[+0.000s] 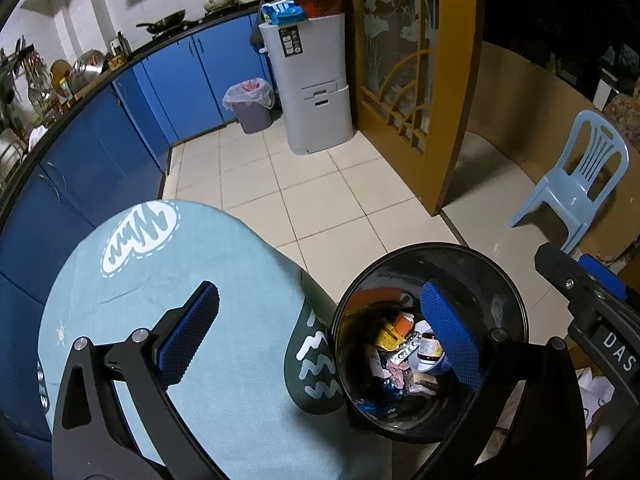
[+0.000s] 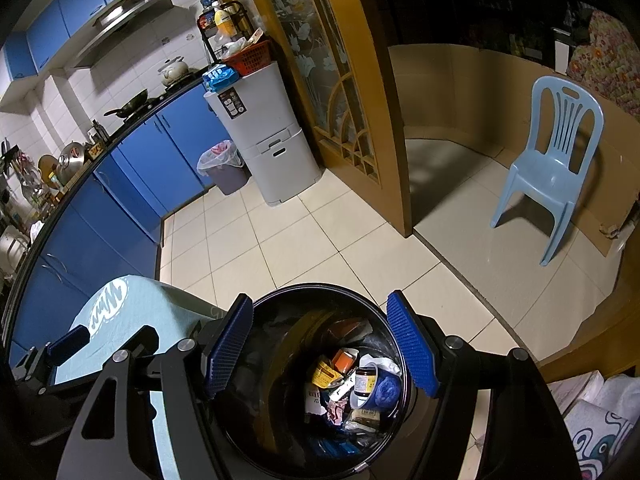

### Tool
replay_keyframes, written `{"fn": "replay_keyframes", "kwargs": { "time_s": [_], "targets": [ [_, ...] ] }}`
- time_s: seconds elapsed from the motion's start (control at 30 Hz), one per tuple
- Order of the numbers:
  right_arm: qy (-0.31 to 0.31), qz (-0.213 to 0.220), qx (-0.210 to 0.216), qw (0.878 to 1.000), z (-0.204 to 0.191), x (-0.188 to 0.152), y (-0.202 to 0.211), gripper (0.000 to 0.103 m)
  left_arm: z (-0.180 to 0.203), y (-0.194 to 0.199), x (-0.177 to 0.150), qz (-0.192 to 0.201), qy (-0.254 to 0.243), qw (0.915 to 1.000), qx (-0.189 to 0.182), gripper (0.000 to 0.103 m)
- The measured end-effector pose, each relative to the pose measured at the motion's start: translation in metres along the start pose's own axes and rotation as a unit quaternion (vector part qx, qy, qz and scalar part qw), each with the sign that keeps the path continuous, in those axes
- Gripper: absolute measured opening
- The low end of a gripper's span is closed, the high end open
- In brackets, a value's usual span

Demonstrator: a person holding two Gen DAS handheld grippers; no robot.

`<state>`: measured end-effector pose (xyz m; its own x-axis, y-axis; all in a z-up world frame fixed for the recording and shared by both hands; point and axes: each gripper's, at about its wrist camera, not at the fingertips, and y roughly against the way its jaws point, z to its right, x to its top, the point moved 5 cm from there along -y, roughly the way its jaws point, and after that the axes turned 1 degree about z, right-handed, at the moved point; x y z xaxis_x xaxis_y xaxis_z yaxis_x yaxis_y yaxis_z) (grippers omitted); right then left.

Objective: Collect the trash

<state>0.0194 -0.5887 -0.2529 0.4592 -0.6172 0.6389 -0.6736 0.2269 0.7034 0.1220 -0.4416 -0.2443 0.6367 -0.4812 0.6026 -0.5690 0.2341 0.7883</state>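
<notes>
A black trash bin [image 1: 508, 280] [image 2: 280, 300] stands on the tiled floor beside a table with a light blue cloth [image 1: 224, 320] [image 2: 160, 312]. It holds several pieces of trash [image 1: 408, 352] [image 2: 352, 384]: wrappers, a small jar, a blue cup. My left gripper [image 1: 324, 332] is open and empty, one finger over the cloth, the other over the bin. My right gripper [image 2: 320, 344] is open and empty, above the bin's mouth. The right gripper also shows at the right edge of the left wrist view [image 1: 584, 284].
Blue kitchen cabinets [image 1: 168, 76] run along the left. A grey bin with a white liner [image 1: 250, 106] [image 2: 224, 168] stands next to a grey cabinet [image 1: 316, 80]. A wooden door [image 1: 404, 64] and a light blue plastic chair [image 1: 576, 184] [image 2: 552, 168] stand to the right.
</notes>
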Motion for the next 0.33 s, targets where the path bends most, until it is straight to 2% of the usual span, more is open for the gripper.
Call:
{"fn": "replay_keyframes", "kwargs": {
  "time_s": [0.33],
  "targets": [
    [0.0, -0.001, 0.001, 1.0, -0.0006, -0.0041, -0.001, 0.068, -0.003, 0.0055, -0.0016, 0.007, 0.005, 0.9999, -0.006, 0.099]
  ]
}}
